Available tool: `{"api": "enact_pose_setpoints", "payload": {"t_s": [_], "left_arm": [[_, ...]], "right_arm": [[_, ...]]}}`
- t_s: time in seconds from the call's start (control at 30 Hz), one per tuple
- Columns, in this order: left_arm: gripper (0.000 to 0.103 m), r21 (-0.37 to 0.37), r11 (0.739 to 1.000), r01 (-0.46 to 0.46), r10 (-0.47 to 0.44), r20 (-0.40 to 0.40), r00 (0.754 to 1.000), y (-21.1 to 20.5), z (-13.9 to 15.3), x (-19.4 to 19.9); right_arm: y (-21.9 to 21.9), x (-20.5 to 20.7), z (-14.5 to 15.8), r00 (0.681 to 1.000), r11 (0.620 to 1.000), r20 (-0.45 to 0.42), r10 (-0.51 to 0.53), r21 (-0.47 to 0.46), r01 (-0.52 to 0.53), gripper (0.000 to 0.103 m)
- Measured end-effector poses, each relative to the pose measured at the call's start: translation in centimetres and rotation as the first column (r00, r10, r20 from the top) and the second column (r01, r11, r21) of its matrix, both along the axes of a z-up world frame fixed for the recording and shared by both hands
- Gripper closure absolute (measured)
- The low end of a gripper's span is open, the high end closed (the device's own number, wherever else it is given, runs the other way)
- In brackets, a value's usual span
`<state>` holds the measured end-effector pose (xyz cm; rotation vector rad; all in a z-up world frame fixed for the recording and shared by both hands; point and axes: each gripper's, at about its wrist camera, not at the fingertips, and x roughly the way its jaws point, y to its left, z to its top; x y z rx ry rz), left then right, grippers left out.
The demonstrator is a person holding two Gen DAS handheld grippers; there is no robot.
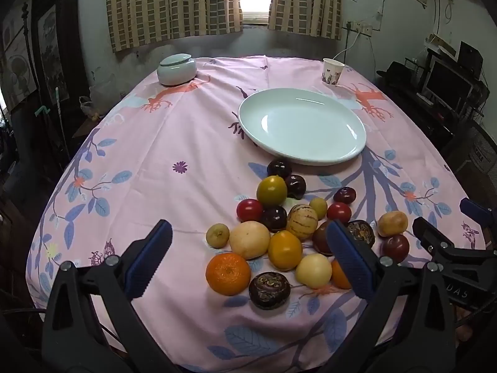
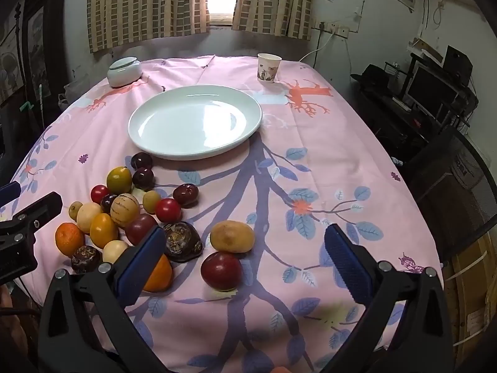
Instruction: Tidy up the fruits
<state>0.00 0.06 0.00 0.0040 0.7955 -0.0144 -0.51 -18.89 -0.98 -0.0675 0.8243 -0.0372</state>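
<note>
White plate [image 2: 194, 121] beyond fruit pile [image 1: 289, 233], paper cup [image 2: 269, 67], lidded jar [image 1: 177, 70], both hand-held grippers spread.

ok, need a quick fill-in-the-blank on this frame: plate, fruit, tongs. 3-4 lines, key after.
1. The white plate holds ____ fruit.
2. The fruit pile lies on the ____ tablecloth.
3. Both the left tongs and right tongs are ____.
4. The paper cup stands at the table's ____ edge, by the curtains.

Missing words: no; pink; open; far
</note>
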Motion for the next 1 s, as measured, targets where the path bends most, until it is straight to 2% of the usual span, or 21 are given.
{"api": "enact_pose_setpoints", "payload": {"t_s": [0.17,1.0], "left_arm": [[0.002,-0.007,1.000,-0.004,0.003,-0.018,1.000,0.1,-0.2,0.2],[0.002,0.012,1.000,0.002,-0.002,-0.005,1.000,-0.3,0.0,-0.2]], "right_arm": [[0.2,0.0,-0.1,1.000,1.000,0.001,-0.007,0.005,0.007,0.001],[0.6,-0.5,-0.6,1.000,1.000,-0.011,0.009,-0.004,-0.009,0.001]]}}
